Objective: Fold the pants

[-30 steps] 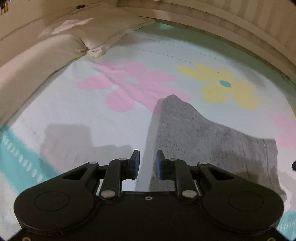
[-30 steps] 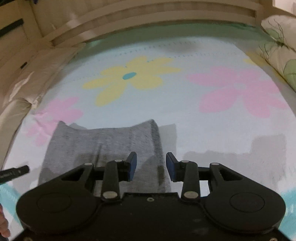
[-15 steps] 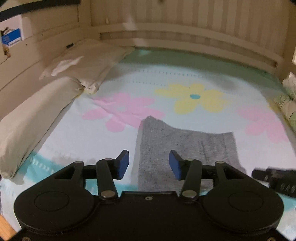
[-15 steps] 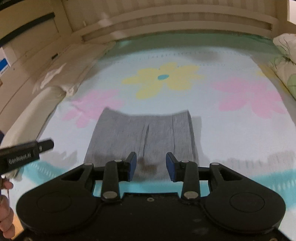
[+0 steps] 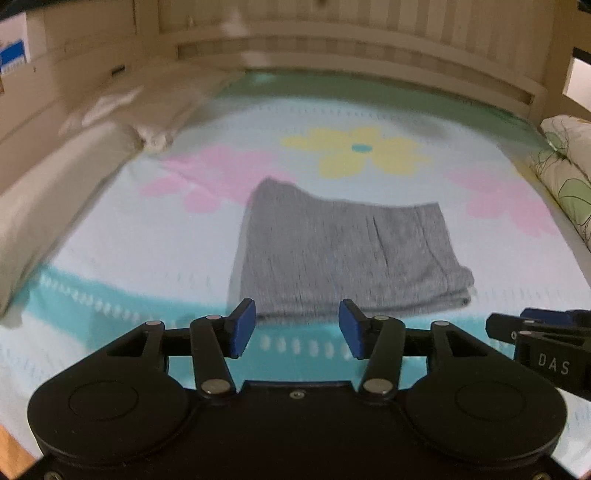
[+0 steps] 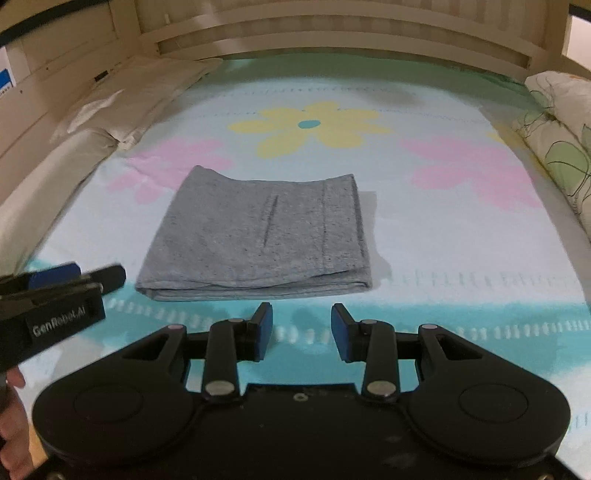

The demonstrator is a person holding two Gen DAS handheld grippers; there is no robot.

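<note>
The grey pants [image 6: 258,236] lie folded into a flat rectangle on the flowered bed sheet [image 6: 443,236]; they also show in the left wrist view [image 5: 340,254]. My left gripper [image 5: 297,328] is open and empty, held back just short of the pants' near edge. My right gripper [image 6: 301,330] is open and empty, also short of the near edge. Each gripper shows in the other's view, the left gripper [image 6: 74,277] at the left and the right gripper [image 5: 532,328] at the right.
Cream pillows [image 6: 122,99] line the left side of the bed and a leaf-print pillow [image 6: 557,140] lies at the right. A slatted wooden headboard [image 6: 332,33] stands at the far end. A teal band of the sheet [image 6: 480,325] runs beneath the grippers.
Both grippers have pulled back and up from the pants. The left jaws opened wider. The pants now lie whole in view, let go and folded.
</note>
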